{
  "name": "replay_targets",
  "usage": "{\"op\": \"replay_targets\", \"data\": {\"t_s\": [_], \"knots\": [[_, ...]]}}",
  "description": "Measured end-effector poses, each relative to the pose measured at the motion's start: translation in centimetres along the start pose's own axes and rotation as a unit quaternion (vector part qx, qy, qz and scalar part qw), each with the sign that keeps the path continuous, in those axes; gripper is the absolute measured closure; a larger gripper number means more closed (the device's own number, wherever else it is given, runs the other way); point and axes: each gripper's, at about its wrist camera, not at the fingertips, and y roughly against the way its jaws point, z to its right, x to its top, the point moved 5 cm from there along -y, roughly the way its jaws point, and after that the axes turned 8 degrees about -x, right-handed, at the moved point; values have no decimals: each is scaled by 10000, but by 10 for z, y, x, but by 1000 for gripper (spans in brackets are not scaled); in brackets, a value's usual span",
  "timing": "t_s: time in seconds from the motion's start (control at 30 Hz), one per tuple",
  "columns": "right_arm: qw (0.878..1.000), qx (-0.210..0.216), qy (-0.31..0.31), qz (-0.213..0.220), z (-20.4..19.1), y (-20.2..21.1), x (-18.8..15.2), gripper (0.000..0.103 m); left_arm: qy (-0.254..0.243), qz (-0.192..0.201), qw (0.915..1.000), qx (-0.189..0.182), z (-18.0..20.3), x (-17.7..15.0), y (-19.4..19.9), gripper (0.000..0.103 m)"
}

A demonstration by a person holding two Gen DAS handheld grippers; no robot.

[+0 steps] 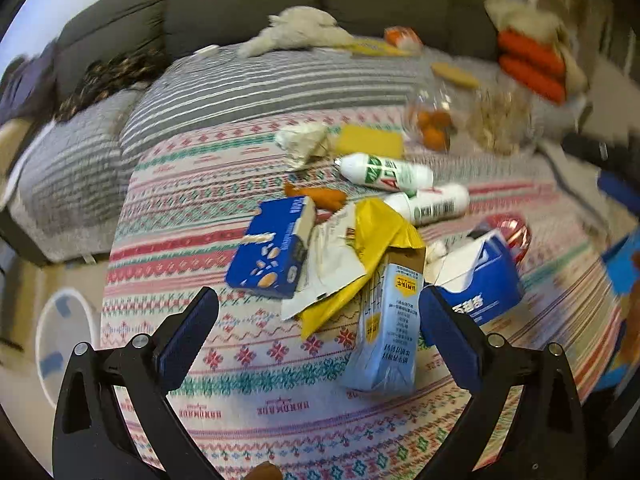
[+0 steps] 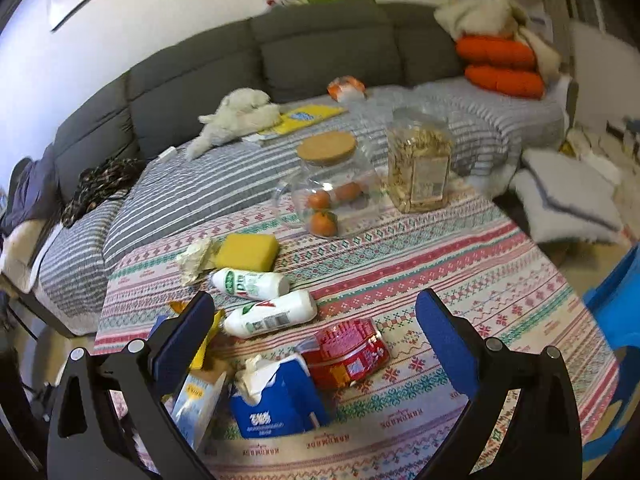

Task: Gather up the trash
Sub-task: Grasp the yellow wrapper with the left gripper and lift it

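Note:
Trash lies on the patterned tablecloth [image 1: 248, 364]. My left gripper [image 1: 316, 320] is open; a light blue milk carton [image 1: 386, 332] stands just inside its right finger. Beyond it lie a yellow and white wrapper [image 1: 360, 256], a dark blue cookie box [image 1: 276, 244], a blue tissue pack [image 1: 480, 280], two white bottles [image 1: 388, 172] and a crumpled paper [image 1: 300, 142]. My right gripper [image 2: 314, 320] is open and empty above the table, with the tissue pack [image 2: 276, 404], a red wrapper [image 2: 346, 352], the two bottles [image 2: 272, 314] and the carton [image 2: 196, 404] in view.
A glass jar with oranges [image 2: 328, 184], a jar of snacks [image 2: 420, 164] and a yellow sponge [image 2: 248, 252] stand at the table's far side. A grey sofa [image 2: 280, 56] with a striped blanket lies beyond. A blue chair [image 2: 616, 312] stands right.

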Motion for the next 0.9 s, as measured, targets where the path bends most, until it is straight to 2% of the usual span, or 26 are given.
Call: {"op": "replay_targets", "data": {"t_s": [0.1, 0.2, 0.27, 0.33, 0.4, 0.43, 0.47, 0.5, 0.57, 0.67, 0.7, 0.77, 0.8, 0.9], "knots": [[9994, -262, -129, -205, 17, -21, -5, 5, -209, -172, 9996, 26, 9, 6, -17, 7], [9974, 11, -342, -629, 25, -34, -7, 5, -337, -277, 9990, -6, 18, 16, -36, 14], [9975, -47, -244, -663, 25, -36, -9, 5, -396, -374, 9985, 25, 21, 22, -50, 29], [9976, -88, -98, -686, 23, -36, -12, 5, -417, -461, 9981, 9, 21, 23, -61, 37], [9973, -73, -41, -735, 22, -38, -14, 5, -411, -389, 9983, -94, 21, 28, -69, 47], [9971, -75, -34, -761, 22, -39, -15, 5, -451, -344, 9983, -110, 23, 29, -69, 59], [9969, -72, -55, -782, 22, -40, -15, 5, -504, -296, 9982, -127, 25, 31, -69, 79], [9967, -61, -97, -803, 24, -41, -14, 5, -584, -256, 9979, -148, 27, 32, -67, 87], [9959, -21, -238, -872, 28, -45, -13, 5, -605, -146, 9976, -301, 28, 36, -63, 92], [9942, 54, -427, -985, 33, -49, -14, 5, -283, 10, 9959, -864, 25, 44, -48, 93], [9938, 68, -451, -1018, 34, -50, -14, 5, -18, 97, 9917, -1283, 24, 49, -38, 94], [9935, 67, -458, -1038, 35, -51, -14, 5, 344, 266, 9797, -1955, 22, 55, -20, 94], [9936, 72, -436, -1042, 34, -51, -15, 5, 521, 362, 9701, -2343, 20, 59, -8, 94], [9936, 105, -361, -1070, 31, -51, -16, 5, 815, 458, 9509, -2949, 19, 61, 8, 94]]}}
